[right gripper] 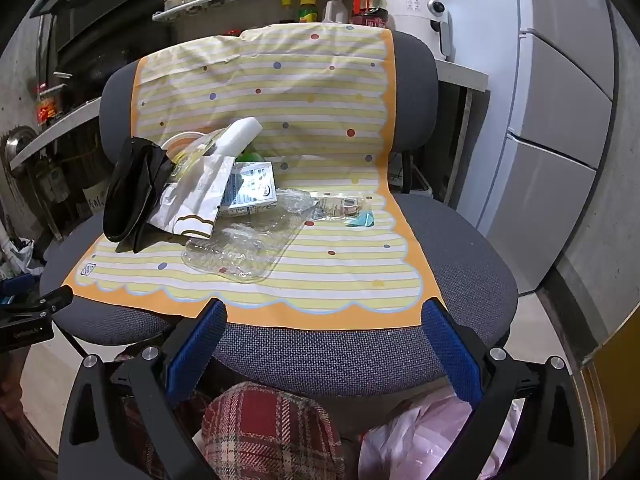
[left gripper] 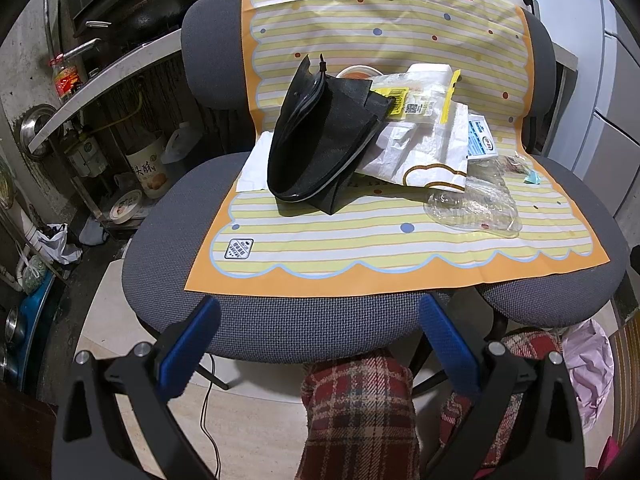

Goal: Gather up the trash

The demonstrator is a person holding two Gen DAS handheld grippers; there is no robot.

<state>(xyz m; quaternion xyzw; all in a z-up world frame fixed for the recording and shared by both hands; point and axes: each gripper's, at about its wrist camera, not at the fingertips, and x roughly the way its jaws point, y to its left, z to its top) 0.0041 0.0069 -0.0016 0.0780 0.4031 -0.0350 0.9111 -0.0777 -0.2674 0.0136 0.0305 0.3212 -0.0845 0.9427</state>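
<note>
Both the right gripper (right gripper: 322, 344) and the left gripper (left gripper: 320, 344) hang wide open and empty before the chair (right gripper: 460, 240), where the crumpled clear plastic (right gripper: 240, 252) lies ahead, slightly left of the right gripper, nearer it.

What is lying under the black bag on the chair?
A white paper sheet sticks out from under the black bag on its left, over the striped mat. Whatever else lies beneath is covered.
</note>
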